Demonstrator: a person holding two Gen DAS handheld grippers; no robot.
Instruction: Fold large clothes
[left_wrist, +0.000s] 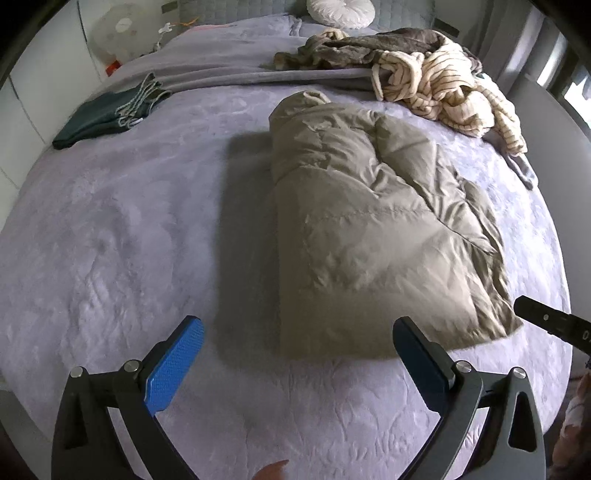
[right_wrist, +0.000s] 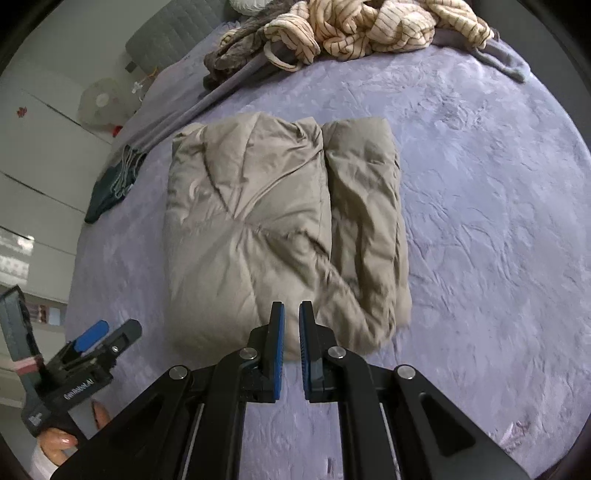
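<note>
A beige padded jacket lies folded into a thick rectangle on the lilac bed cover. In the right wrist view the jacket shows a wide folded panel with a narrower roll along its right side. My left gripper hangs above the jacket's near edge, its blue pads wide open and nothing between them. It also shows at the lower left of the right wrist view, the left gripper held in a hand. My right gripper is above the near edge too, pads nearly together, holding nothing. Its tip, the right gripper, pokes in from the right.
A heap of cream striped and brown clothes lies at the far right of the bed. A folded dark green garment sits at the far left edge. A round white cushion rests by the headboard, and a white fan stands beside the bed.
</note>
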